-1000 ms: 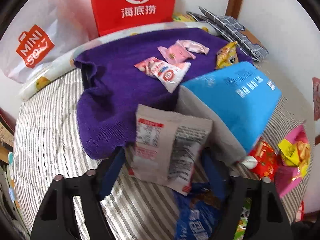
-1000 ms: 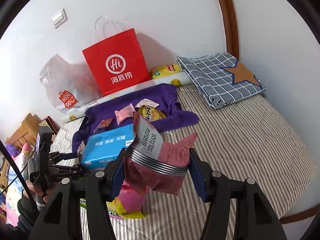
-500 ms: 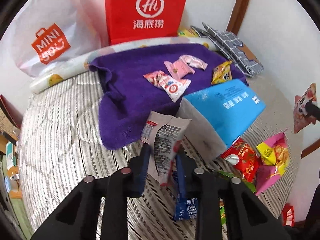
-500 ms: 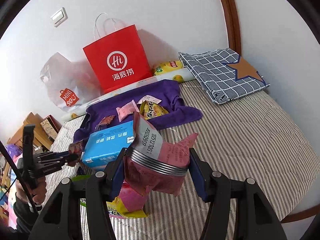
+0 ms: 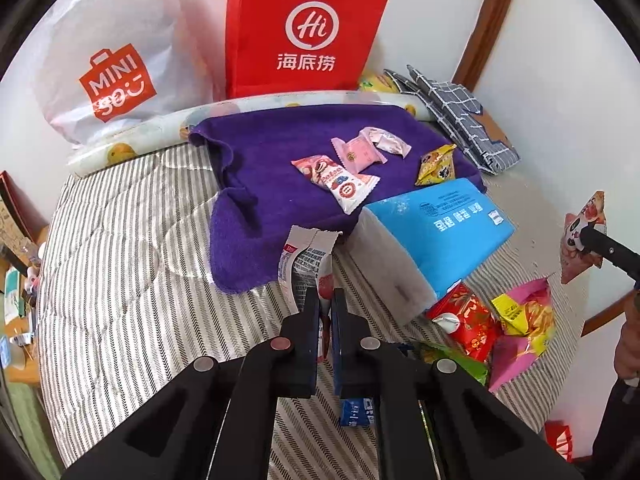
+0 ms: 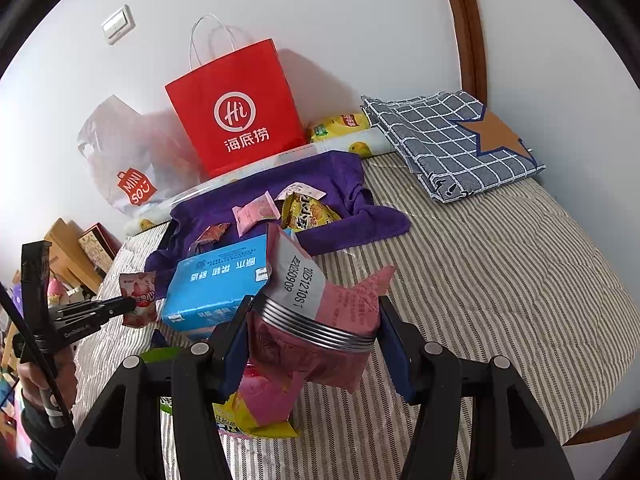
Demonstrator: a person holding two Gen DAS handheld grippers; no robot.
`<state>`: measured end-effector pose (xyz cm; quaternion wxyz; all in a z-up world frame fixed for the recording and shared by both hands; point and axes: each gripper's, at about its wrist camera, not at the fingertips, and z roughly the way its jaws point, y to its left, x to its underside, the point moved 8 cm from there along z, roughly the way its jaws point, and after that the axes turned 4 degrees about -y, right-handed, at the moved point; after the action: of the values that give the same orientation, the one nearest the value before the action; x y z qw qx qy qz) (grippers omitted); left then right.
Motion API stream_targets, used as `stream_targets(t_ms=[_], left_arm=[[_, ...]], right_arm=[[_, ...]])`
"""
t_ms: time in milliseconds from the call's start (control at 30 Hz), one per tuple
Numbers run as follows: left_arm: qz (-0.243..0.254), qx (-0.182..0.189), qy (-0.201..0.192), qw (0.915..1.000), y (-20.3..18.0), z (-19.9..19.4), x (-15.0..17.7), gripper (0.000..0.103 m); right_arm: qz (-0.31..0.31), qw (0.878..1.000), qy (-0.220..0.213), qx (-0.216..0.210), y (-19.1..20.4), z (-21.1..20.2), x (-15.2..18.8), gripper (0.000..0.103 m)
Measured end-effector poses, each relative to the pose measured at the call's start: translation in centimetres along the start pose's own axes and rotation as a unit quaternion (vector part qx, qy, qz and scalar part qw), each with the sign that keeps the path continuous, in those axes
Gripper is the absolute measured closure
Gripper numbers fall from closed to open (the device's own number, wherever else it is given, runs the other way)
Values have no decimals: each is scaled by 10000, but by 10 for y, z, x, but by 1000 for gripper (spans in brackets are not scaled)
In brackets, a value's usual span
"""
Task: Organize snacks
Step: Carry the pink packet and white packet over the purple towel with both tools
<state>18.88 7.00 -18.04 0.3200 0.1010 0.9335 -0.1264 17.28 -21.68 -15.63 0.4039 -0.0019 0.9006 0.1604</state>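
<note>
1. The left hand-held gripper (image 5: 325, 312) has gone from standing wide around a small white snack packet (image 5: 310, 258) to clamped tight on its lower edge, and has carried it a little up off the striped bed (image 5: 120, 280). The packet stands upright between the pads, just short of the purple towel (image 5: 260, 160).
2. I judge that pick secure; the packet can next go onto the towel with the four small snacks (image 5: 344, 178) already laid there.
3. The right hand-held gripper (image 6: 316, 328) has not changed: partly open, its pads press on a crumpled pink snack bag (image 6: 344, 320), held above the bed.
4. Containers: the red paper bag (image 5: 304, 28) and the white plastic shopping bag (image 5: 108, 60) stand against the wall; their contents are hidden. The blue box (image 5: 444, 224) looks closed, possibly tissues.
5. A loose heap of bright snack packs (image 5: 496, 320) waits unsorted beside the box.
</note>
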Motion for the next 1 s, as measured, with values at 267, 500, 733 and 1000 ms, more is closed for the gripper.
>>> stream_targets(t_ms=[267,500,733,1000], left_arm=[[-161,116,-214,9996,3,-15,-7,98],[-258,193,-379,9988,-1,-26,-20,98],[-287,187,-471,9983,-5,-31,-36,98],[-291,180,-543,9979,-9,-31,-58,98]], right_arm=[[-92,10000,32,10,6,6,-2,47],[-204,9998,37,43,14,14,-10,47],[-383,9992,-65,-4,26,22,-26,47],[-617,9978,-185,-122,44,35,-48,47]])
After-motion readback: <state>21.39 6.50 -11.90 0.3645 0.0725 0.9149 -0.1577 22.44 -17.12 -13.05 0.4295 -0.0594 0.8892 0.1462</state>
